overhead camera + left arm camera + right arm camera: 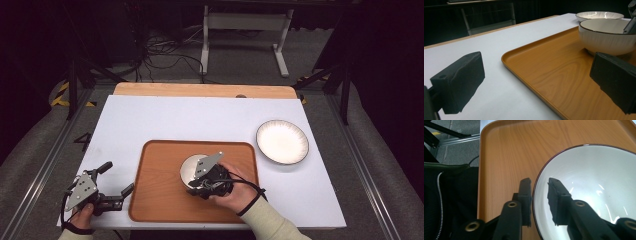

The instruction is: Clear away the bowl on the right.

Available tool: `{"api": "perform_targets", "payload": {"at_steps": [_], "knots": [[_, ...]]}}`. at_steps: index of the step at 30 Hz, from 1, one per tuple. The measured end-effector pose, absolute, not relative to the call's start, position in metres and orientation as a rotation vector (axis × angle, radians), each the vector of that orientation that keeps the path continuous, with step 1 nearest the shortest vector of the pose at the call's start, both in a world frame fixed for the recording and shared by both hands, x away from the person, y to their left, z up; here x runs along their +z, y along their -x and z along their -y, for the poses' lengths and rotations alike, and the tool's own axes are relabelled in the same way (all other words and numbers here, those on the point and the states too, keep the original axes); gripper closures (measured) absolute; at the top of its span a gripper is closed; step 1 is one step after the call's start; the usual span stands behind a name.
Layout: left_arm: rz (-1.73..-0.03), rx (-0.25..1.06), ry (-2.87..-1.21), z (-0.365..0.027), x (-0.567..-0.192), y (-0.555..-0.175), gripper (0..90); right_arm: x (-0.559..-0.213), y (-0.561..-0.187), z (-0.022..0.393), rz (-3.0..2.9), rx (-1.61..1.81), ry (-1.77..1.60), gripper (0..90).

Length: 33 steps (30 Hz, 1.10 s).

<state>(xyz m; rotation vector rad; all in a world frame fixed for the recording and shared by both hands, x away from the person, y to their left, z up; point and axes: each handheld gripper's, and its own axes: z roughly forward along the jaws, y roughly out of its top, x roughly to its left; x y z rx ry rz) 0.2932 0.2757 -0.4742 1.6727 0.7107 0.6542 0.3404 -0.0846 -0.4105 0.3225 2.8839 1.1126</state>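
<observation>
Now right gripper (539,195) jaws slightly parted astride bowl (594,187) rim, not pinching; left gripper (114,180) spread.

Setting: a lab or recording studio, not a home. White-topped desk (165,117) with a bare wooden strip along its far edge, standing in a dark room. Aluminium frame rails (37,165) run along its left and right sides. Beyond the far edge, loose black cables (165,52) lie tangled on grey carpet beside a white metal table frame (245,30). Yellow-and-black hazard tape (62,97) marks the floor at far left.
</observation>
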Motion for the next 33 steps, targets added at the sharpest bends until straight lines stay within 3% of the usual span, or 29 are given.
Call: {"api": "perform_targets", "payload": {"at_steps": [18, 33], "knots": [[-0.71, 0.643, -1.683, -0.276, -0.474, -0.294, 0.3, -0.393, -0.338, 0.098, -2.69, 1.339, -0.393, 41.6], [-0.707, 0.642, -1.692, -0.276, -0.474, -0.295, 0.3, -0.377, -0.34, 0.121, -2.463, 1.552, -0.471, 34.8]]}}
